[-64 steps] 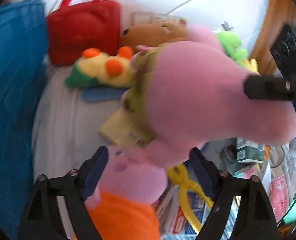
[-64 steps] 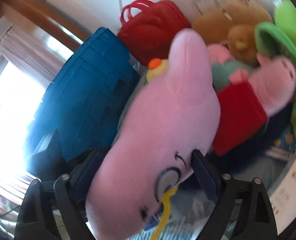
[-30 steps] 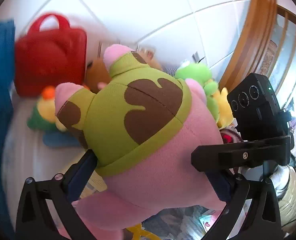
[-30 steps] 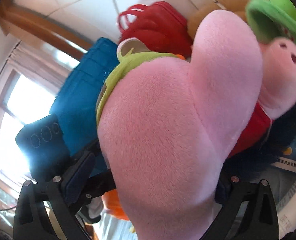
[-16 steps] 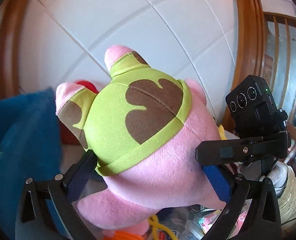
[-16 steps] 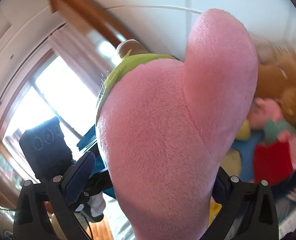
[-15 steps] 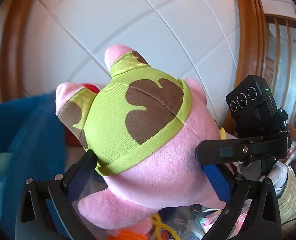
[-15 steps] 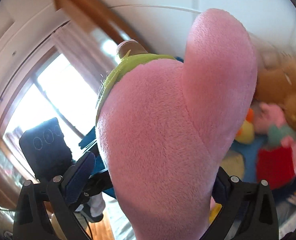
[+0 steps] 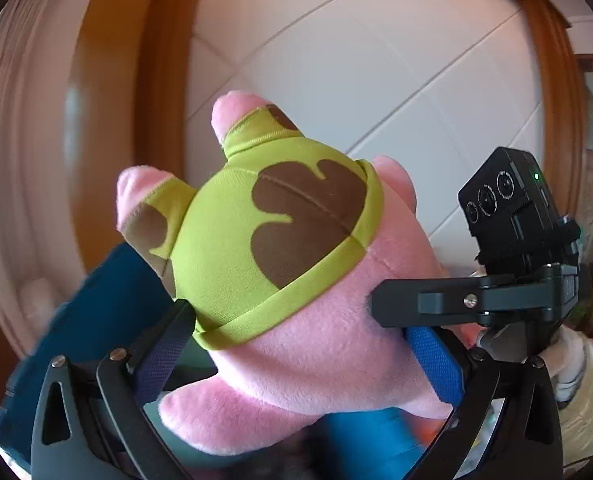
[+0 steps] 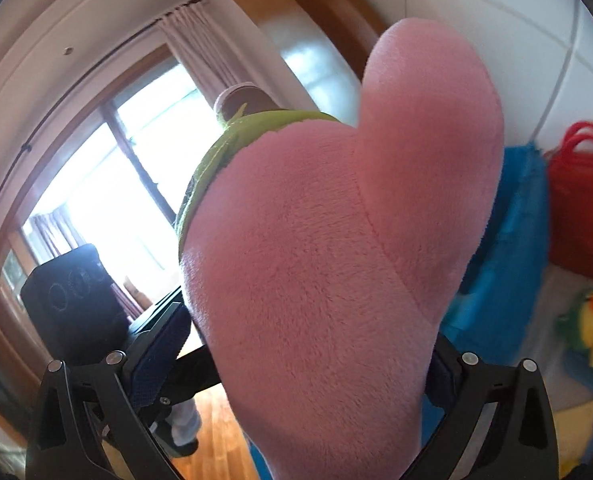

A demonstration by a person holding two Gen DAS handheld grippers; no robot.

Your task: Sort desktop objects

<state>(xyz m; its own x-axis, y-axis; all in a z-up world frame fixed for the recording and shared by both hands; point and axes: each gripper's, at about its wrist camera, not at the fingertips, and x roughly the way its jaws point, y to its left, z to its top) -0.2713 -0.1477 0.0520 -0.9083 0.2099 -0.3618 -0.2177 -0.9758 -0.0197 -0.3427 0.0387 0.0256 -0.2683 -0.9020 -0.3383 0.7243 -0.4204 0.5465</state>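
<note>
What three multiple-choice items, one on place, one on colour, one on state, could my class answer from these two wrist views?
1. Where is the red bag?
A. right edge of the right wrist view
B. between the jaws
C. on the window sill

2. What colour are the pink plush toy's shorts?
A. blue
B. green with brown patches
C. orange

3. How is the toy held?
A. lying loose
B. by one gripper
C. by both hand-held grippers

Answers:
1 A, beside the blue cloth.
2 B, left view shows it.
3 C, left hand-held gripper and right hand-held gripper both pinch it.
</note>
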